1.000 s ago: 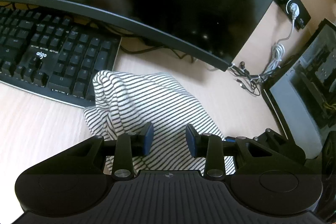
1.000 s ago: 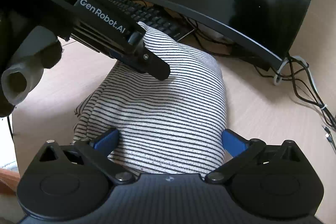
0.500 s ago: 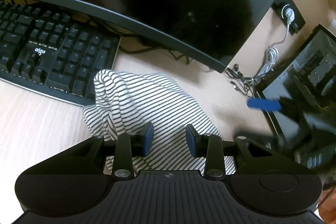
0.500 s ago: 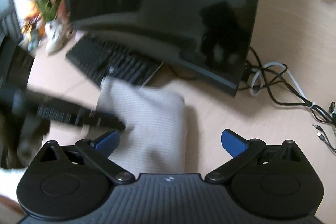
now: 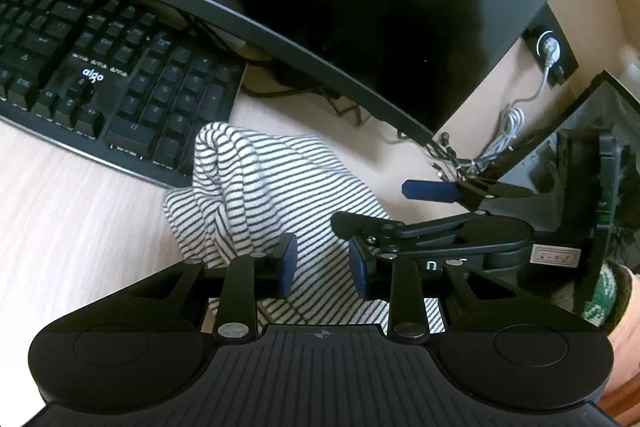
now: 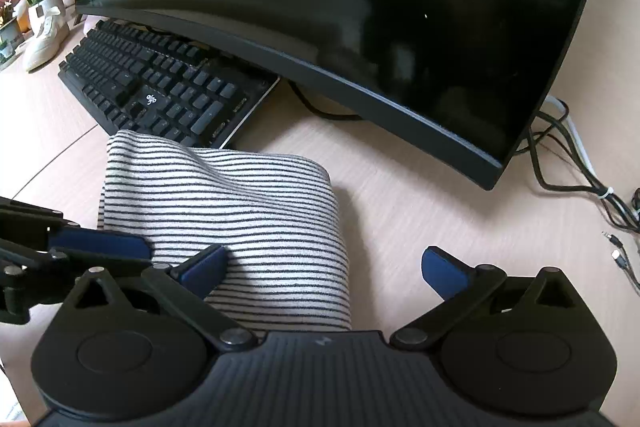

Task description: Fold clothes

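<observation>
Two blue pads of the left hand-held gripper (image 5: 323,263) stand narrowly apart over the striped shirt (image 5: 264,195), which lies bunched beside the keyboard (image 5: 100,83). Right wrist view: right hand-held gripper (image 6: 324,273) spread wide, shirt folded on the table (image 6: 420,195).

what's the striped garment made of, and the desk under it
Striped garment: looks like soft knit, likely cotton jersey, matte; it drapes in rounded folds with fine woven stripes. Desk: pale wood-grain surface, smooth low sheen, probably laminate rather than solid wood.
</observation>
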Tool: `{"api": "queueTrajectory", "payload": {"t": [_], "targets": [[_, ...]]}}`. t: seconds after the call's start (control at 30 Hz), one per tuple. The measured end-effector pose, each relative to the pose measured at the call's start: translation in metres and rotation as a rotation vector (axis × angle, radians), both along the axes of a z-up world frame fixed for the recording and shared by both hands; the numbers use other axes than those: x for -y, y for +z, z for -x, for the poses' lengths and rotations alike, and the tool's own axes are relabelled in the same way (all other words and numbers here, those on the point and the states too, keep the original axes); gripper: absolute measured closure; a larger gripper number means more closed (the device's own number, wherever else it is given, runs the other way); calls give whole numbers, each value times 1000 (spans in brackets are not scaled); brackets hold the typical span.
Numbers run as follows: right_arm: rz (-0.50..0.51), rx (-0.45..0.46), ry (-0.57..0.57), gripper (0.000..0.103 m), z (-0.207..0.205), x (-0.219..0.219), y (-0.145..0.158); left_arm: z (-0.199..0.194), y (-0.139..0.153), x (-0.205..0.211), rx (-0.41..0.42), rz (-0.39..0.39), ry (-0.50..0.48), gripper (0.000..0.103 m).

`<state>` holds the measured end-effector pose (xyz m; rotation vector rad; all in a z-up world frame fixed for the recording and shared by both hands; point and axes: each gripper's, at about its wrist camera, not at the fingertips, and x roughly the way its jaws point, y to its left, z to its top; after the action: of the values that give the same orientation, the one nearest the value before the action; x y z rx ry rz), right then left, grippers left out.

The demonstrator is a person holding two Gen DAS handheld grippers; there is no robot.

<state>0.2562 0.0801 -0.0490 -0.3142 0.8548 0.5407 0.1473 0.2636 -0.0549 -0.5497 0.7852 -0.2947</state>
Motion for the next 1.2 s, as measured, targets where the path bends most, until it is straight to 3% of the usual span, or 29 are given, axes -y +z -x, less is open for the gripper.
{"api": "queueTrajectory", "payload": {"t": [0.07, 0.1, 0.17, 0.2, 0.43, 0.47, 0.53, 0.77, 0.83, 0.93, 1.07, 1.2], "targets": [[-6, -4, -4, 0, 0, 0, -1, 8, 8, 2, -5, -35, 28, 60], [-10, -6, -8, 0, 0, 0, -1, 12, 13, 4, -5, -71, 43, 48], [-28, -16, -20, 0, -1, 2, -2, 22, 18, 7, -22, -169, 116, 7], [-39, -21, -27, 0, -2, 3, -4, 26, 17, 8, -28, -215, 164, 0], [-118, -64, -79, 0, 2, 9, -10, 20, -8, 27, -97, -257, 84, 0], [-118, -69, -78, 0, 3, 9, -10, 20, -11, 25, -105, -236, 82, 1], [-135, -59, -62, 0, 11, 14, -4, 21, -10, 21, -102, -210, 85, 15], [-245, 45, -6, 1, 78, 50, 12, 24, 20, 14, -14, -290, 125, 43], [-262, 20, 24, 14, 94, 50, 6, 23, 27, 14, 6, -299, 132, 46], [-161, 58, 52, 16, 108, 33, -6, 19, 39, 19, 54, -288, 106, 48], [-59, 87, 68, 10, 113, 15, -13, 4, 44, 29, 108, -263, 27, 48], [-5, 92, 54, 0, 114, 9, -25, -23, 19, 34, 40, -255, -12, 48]]}}
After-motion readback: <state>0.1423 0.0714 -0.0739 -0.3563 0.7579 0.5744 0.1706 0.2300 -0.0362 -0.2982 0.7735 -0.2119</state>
